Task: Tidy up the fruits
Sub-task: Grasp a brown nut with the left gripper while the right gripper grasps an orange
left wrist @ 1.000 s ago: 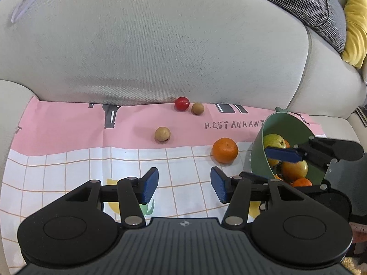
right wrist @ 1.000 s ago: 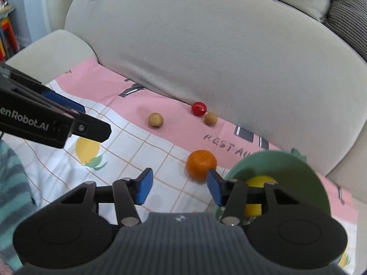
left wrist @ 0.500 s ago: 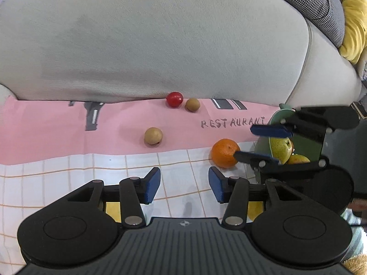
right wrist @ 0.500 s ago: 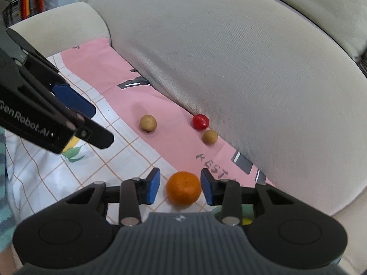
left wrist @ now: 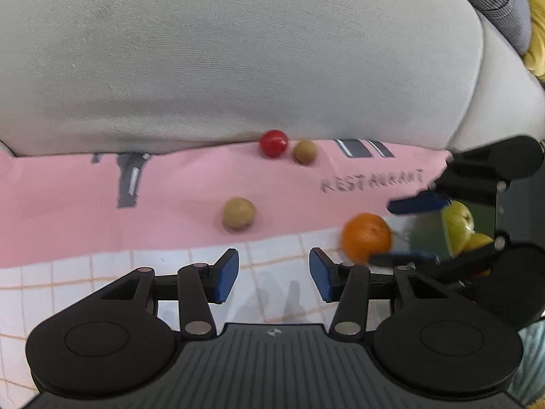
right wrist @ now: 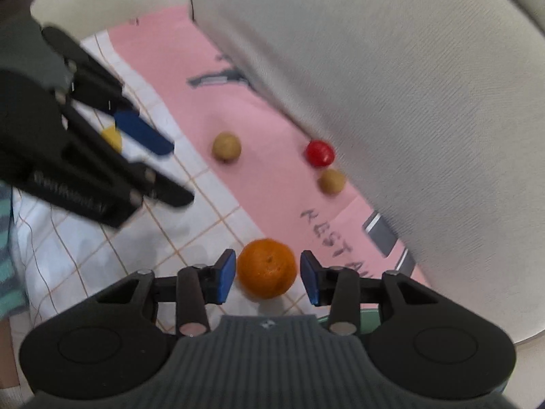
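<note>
An orange (right wrist: 266, 268) lies on the pink-and-white cloth (right wrist: 259, 184), between the blue pads of my right gripper (right wrist: 268, 279). Its jaws are opening, and a thin gap shows at the right pad. In the left wrist view the same orange (left wrist: 366, 237) sits beside a green bowl (left wrist: 425, 238) that holds yellow-green fruit (left wrist: 458, 225). My left gripper (left wrist: 274, 277) hangs open over the checked part of the cloth with nothing between its fingers. A tan round fruit (left wrist: 238, 217) lies just beyond it. A red tomato (left wrist: 273, 143) and a smaller brown fruit (left wrist: 304, 151) rest against the sofa back.
The grey sofa backrest (left wrist: 238, 51) rises right behind the fruit. A grey patterned cushion (left wrist: 504, 3) and a yellow one (left wrist: 536, 34) lie at the upper right. A striped sleeve (right wrist: 6, 238) shows at the left edge of the right wrist view.
Both grippers have sunk towards the cloth. The right one rolled and came to straddle the orange. The left one drew nearer the tan fruit, and its jaws narrowed a little.
</note>
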Demonstrator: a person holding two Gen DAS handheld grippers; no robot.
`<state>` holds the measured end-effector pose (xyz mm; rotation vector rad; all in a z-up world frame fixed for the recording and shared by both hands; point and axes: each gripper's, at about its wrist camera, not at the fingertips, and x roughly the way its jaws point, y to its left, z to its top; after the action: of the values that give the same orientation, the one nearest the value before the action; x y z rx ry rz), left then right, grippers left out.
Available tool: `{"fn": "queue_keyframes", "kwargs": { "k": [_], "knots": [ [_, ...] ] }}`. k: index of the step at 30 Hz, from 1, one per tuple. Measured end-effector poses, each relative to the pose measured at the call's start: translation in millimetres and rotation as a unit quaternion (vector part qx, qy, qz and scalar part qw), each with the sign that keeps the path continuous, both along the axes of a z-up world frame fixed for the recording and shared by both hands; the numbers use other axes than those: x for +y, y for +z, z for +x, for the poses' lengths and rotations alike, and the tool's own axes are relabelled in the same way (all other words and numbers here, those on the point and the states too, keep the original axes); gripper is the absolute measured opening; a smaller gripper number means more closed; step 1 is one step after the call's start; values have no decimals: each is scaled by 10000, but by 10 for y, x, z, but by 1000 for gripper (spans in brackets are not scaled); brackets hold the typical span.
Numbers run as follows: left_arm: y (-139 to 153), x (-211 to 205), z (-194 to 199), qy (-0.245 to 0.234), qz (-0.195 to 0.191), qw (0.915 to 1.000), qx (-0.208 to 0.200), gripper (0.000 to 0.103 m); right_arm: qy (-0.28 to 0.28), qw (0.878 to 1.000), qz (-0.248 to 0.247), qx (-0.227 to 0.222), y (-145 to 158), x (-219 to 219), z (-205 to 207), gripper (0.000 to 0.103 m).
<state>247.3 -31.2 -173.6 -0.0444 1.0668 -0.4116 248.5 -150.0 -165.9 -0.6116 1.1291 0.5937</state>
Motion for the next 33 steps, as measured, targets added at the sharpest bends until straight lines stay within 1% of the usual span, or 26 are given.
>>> {"fn": "queue_keyframes", "kwargs": {
  "k": [5, 9, 11, 13, 17, 21, 26, 27, 33],
  "knots": [
    [-53, 69, 146, 169, 12, 9998, -72, 56, -20, 9995, -188, 236, -149, 16, 60, 44],
    [-121, 56, 234, 104, 31, 9999, -106, 56, -168, 9989, -152, 408, -214, -26, 119, 45],
    [-161, 38, 269, 86, 35, 9999, -111, 53, -242, 9986, -98, 470, -237, -39, 149, 45],
    [-212, 23, 313, 115, 73, 9999, -53, 45, -300, 9982, -82, 514, -252, -39, 179, 46],
    [-292, 27, 372, 151, 63, 9999, -3, 38, -408, 9974, -21, 600, -266, -46, 226, 46],
    [-326, 32, 399, 186, 30, 9998, 41, 33, -423, 9972, -23, 615, -279, -34, 224, 46],
    [-367, 7, 427, 211, -36, 9997, 76, 32, -446, 9974, -62, 567, -314, -24, 221, 46],
    [-371, 2, 430, 216, -40, 9997, 86, 30, -460, 9974, -54, 558, -315, -25, 220, 46],
    [-320, -2, 404, 272, -84, 9996, 32, 28, -504, 9974, -66, 507, -304, -19, 205, 45]
  ]
}}
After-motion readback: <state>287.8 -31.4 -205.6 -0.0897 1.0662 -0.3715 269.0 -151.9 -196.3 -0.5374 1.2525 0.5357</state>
